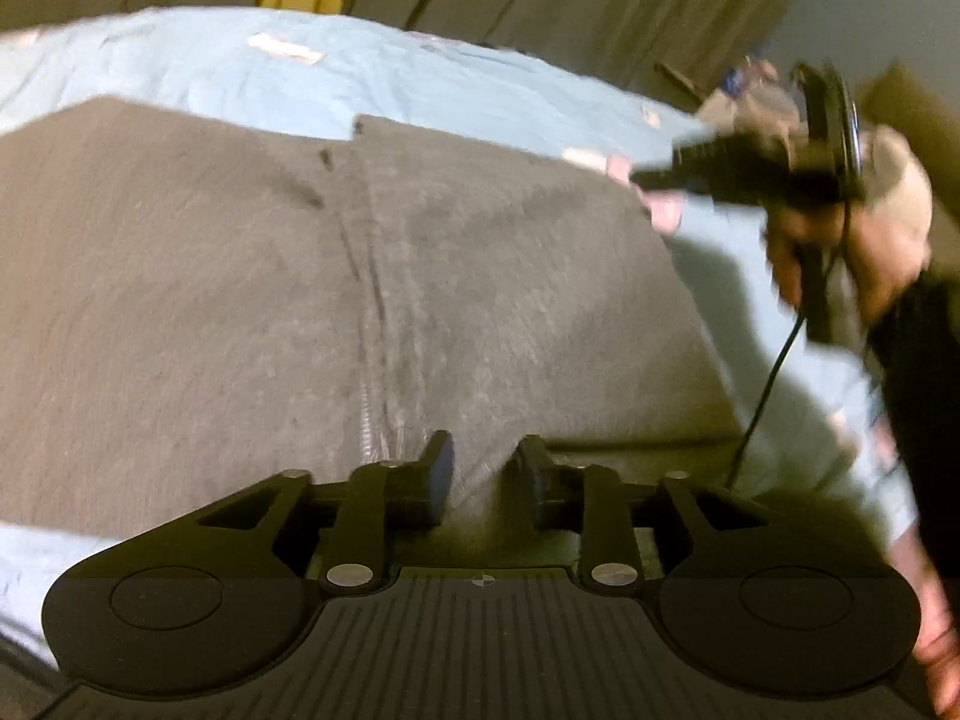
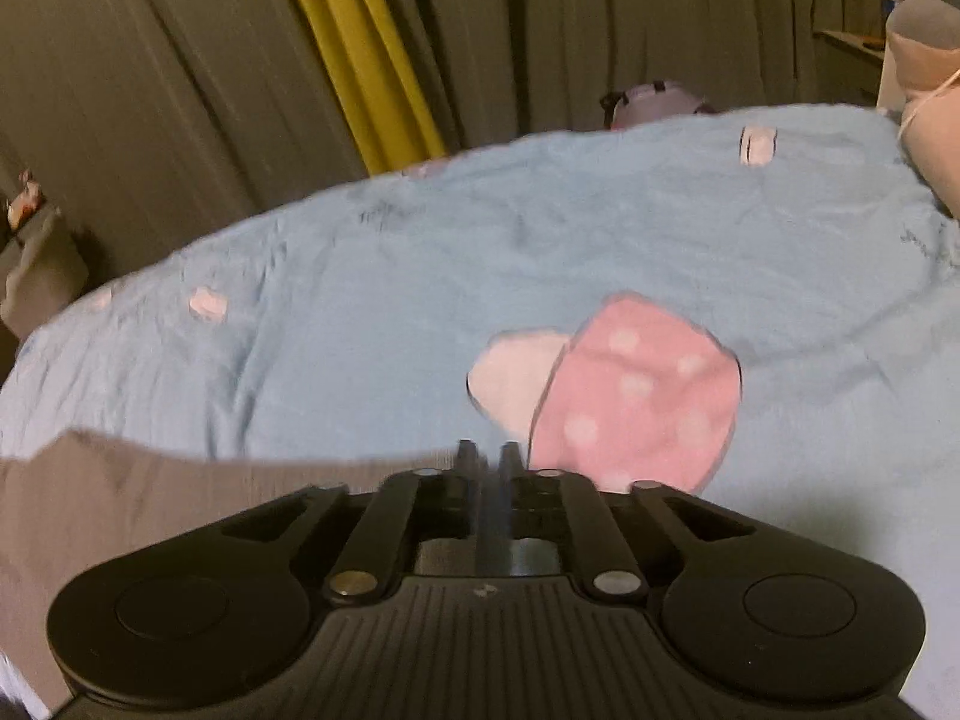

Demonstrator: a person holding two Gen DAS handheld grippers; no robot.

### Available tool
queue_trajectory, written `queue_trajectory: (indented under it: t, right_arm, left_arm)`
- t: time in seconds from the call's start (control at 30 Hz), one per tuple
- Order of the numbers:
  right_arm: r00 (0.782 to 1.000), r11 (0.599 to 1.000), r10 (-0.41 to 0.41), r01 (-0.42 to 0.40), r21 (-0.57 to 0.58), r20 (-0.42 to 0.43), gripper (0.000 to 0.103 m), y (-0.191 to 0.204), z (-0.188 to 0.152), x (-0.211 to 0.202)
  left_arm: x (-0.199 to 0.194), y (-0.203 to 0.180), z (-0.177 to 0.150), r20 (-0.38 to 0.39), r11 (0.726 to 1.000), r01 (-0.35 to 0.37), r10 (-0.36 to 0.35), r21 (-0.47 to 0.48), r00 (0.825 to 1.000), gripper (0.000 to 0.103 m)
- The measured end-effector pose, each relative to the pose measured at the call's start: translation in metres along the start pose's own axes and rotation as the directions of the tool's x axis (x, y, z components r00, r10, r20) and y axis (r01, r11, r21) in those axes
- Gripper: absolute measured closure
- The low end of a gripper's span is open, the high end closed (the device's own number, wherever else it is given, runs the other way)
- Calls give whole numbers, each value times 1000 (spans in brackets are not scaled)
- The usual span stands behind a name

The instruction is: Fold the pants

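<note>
Now, with the pants [image 1: 300, 300] flat on the bed [image 1: 198, 66], your left hand-held gripper [image 1: 480, 474] stands narrowly parted over the cloth; your right hand-held gripper [image 2: 487, 459] looks nearly closed, empty. Pinch the edge squarely before lifting.

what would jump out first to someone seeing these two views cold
The big grey-brown pants spread flat across the light blue bedspread fill most of the left wrist view, with the left gripper just above their near edge. In the right wrist view, a pink polka-dot patch printed on the bedspread sits right ahead of the right gripper. Behind the bed, a yellow curtain strip cuts through drab drapes.
</note>
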State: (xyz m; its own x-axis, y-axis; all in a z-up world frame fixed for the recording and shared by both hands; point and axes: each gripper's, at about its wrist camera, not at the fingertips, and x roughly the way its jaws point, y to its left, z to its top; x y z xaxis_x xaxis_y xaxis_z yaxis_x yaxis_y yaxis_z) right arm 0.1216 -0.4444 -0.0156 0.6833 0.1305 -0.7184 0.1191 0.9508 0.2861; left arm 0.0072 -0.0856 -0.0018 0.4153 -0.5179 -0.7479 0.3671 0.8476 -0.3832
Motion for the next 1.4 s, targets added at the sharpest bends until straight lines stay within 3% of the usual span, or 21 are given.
queue_trajectory:
  t: [0.07, 0.1, 0.13, 0.23, 0.3, 0.4, 0.5, 0.57, 0.6, 0.67, 0.73, 0.8, 0.87, 0.93, 1.03, 1.07, 1.1, 1.2, 1.3, 1.37, 1.4]
  right_arm:
    - [1000, 1000, 8, -7, 27, -28, 84, -3, -4, 4]
    - [999, 999, 16, -14, 53, -40, 84, -4, -3, 9]
    - [998, 997, 27, -23, 78, -57, 84, -6, -2, 15]
    - [990, 986, 78, -59, 156, -116, 88, -6, 1, 39]
    - [992, 986, 54, -34, 164, -118, 89, -2, 3, 53]
    - [999, 985, -39, 41, 170, -19, 89, 6, 1, 46]
    - [995, 971, -15, -9, 239, 99, 87, 5, -13, 6]
    - [991, 977, 33, -60, 206, 131, 83, 12, -36, -27]
    - [991, 977, 60, -83, 198, 118, 76, 15, -50, -38]
    - [994, 971, 103, -105, 214, 19, 59, 24, -83, -50]
    - [990, 976, 63, -34, 215, -128, 58, 34, -118, -56]
    - [992, 987, 13, 8, 162, -127, 57, 48, -137, -77]
    - [985, 980, 3, 30, 194, -172, 57, 51, -141, -87]
    - [984, 979, 19, 18, 205, -175, 54, 51, -142, -92]
    - [987, 981, -20, 51, 187, -162, 52, 54, -142, -101]
    - [989, 983, -28, 54, 178, -145, 43, 57, -143, -105]
    - [992, 984, -31, 52, 168, -124, 27, 58, -146, -108]
    - [995, 984, -64, 76, 163, -79, 22, 62, -156, -117]
    - [998, 976, -59, 65, 209, -35, 20, 55, -156, -124]
    - [998, 968, -63, 66, 243, -20, 20, 48, -155, -126]
    - [997, 965, -68, 71, 252, -21, 20, 45, -155, -125]
  left_arm:
    - [-15, 10, 6, 36, 999, -5, 7, -54, 999, 49]
    - [-24, 16, 9, 61, 997, -36, 40, -75, 997, 33]
    - [-31, 20, 11, 88, 994, -69, 76, -88, 993, 27]
    - [-50, 33, 17, 183, 982, -171, 182, -76, 966, 19]
    - [-54, 45, 21, 212, 968, -230, 246, -95, 946, 15]
    - [-50, 65, 24, 202, 953, -268, 292, -139, 935, 15]
    - [-45, 80, 21, 205, 942, -288, 321, -175, 925, 15]
    - [-40, 88, 23, 195, 952, -226, 266, -205, 944, 15]
    - [-38, 89, 24, 197, 957, -198, 240, -211, 951, 15]
    - [-30, 87, 28, 189, 964, -172, 211, -203, 959, 15]
    - [-29, 83, 25, 182, 972, -147, 180, -184, 967, 15]
    - [-29, 81, 25, 167, 977, -100, 132, -187, 977, 14]
    - [-26, 83, 27, 130, 976, -43, 72, -213, 989, 13]
    - [-17, 83, 33, 91, 968, 13, 10, -250, 996, 13]
    - [-5, 75, 48, 67, 965, 81, -66, -250, 996, 13]
    - [0, 70, 55, 66, 970, 82, -68, -228, 995, 13]
    - [6, 66, 62, 60, 975, 79, -68, -207, 996, 11]
    - [35, 65, 76, -5, 973, 64, -66, -220, 998, 11]
    - [62, 69, 80, -81, 950, 119, -148, -287, 986, 23]
    - [68, 65, 82, -70, 953, 147, -171, -263, 983, 31]
    - [70, 62, 83, -69, 960, 145, -166, -238, 984, 47]
